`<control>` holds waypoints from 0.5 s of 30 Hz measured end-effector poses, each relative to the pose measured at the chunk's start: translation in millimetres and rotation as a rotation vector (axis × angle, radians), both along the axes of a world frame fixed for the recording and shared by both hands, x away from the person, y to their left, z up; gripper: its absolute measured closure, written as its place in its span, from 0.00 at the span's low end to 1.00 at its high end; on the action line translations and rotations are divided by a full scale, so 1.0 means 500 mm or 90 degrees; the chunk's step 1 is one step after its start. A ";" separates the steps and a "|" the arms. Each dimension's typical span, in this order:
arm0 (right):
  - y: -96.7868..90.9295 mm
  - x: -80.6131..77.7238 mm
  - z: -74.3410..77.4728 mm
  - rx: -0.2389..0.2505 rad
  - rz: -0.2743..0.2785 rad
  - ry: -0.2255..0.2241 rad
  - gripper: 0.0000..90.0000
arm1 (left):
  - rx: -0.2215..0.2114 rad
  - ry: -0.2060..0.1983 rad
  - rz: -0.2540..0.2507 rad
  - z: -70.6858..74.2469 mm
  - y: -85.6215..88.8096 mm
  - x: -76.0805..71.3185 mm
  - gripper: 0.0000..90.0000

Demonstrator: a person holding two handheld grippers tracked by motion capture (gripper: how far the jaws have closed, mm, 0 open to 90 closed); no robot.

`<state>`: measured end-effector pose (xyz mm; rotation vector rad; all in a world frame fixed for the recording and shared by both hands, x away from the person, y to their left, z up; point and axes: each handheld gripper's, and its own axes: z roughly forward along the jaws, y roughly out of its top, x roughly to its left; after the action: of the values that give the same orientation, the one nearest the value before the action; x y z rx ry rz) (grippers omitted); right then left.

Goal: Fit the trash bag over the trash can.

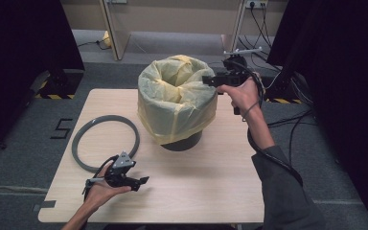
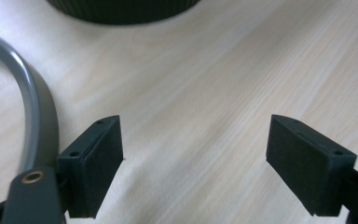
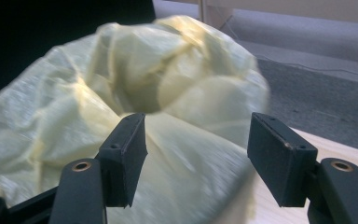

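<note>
On a pale wooden table (image 1: 211,191), we are holding our left gripper (image 2: 193,154) wide open and empty beside the grey plastic ring (image 1: 105,142), while our right gripper (image 3: 196,149), open and empty, is nearing the yellow-bagged black bin (image 1: 177,98), likely to tidy it.

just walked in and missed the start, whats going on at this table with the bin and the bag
A person is lining a black bin with a yellow bag, whose edge is folded down over the rim. The right hand-held gripper is at the bag's top edge, jaws open around nothing. The left hand-held gripper is low over the table, open and empty, beside a grey ring lying flat.
</note>
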<state>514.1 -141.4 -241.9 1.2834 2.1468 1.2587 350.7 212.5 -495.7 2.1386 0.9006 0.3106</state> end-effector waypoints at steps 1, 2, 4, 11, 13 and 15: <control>0.010 0.001 0.003 0.001 0.004 -0.001 0.42 | 0.002 0.007 -0.005 -0.009 0.001 -0.003 0.20; 0.027 0.003 0.008 0.001 0.013 -0.002 0.42 | 0.004 0.011 -0.006 -0.015 0.000 -0.006 0.20; 0.049 0.007 0.012 -0.003 0.024 -0.001 0.42 | 0.012 0.017 -0.007 -0.025 -0.001 -0.009 0.20; 0.128 0.026 0.013 -0.020 0.051 0.004 0.42 | 0.022 0.014 -0.013 -0.042 -0.003 -0.012 0.20; 0.150 0.033 0.009 -0.031 0.055 0.008 0.42 | 0.022 0.010 -0.014 -0.044 -0.002 -0.012 0.19; 0.163 0.039 0.006 -0.039 0.057 0.012 0.42 | 0.023 0.003 -0.015 -0.046 -0.001 -0.012 0.19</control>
<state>533.3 -59.8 -239.1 1.1915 2.2600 1.2091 344.7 211.8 -518.5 2.1821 0.8786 0.3127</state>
